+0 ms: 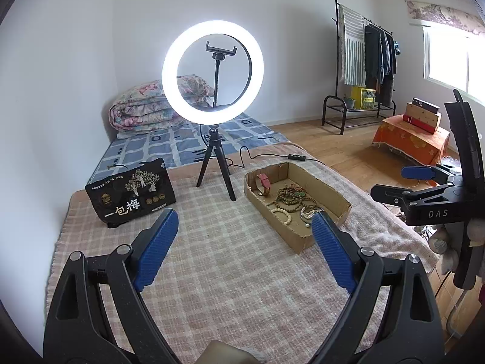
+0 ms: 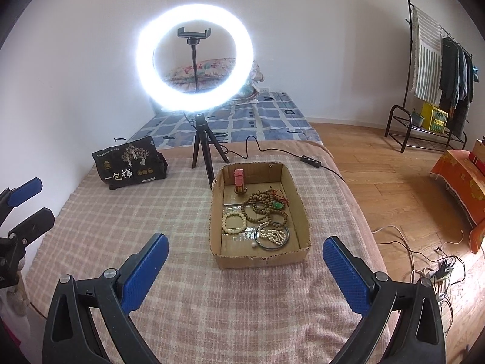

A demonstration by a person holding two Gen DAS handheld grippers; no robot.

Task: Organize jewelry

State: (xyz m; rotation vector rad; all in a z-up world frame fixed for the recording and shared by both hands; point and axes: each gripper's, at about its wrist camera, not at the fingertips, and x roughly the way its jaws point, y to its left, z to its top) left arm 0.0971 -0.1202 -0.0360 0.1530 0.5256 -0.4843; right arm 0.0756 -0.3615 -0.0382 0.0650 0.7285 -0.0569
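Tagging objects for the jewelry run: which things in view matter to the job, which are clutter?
Job:
cardboard box
brown bead strands
white bead bracelet
pearl strand
red-strapped watch
left gripper, open
right gripper, open

Clutter:
ring light
black snack bag
clothes rack

Coarse woven checked cloth (image 2: 127, 227) on the work surface, matt and nubbly; raw brown corrugated cardboard box (image 2: 260, 257), torn along the rim. Inside: matt brown wooden bead strands (image 2: 260, 209), glossy cream pearl-like beads (image 2: 233, 223), one thin shiny metal bangle (image 2: 272, 247). Ridged blue pads (image 2: 144, 270) on matt black plastic; glossy black printed pouch (image 2: 130, 163); smooth wood-plank floor (image 2: 379, 163).
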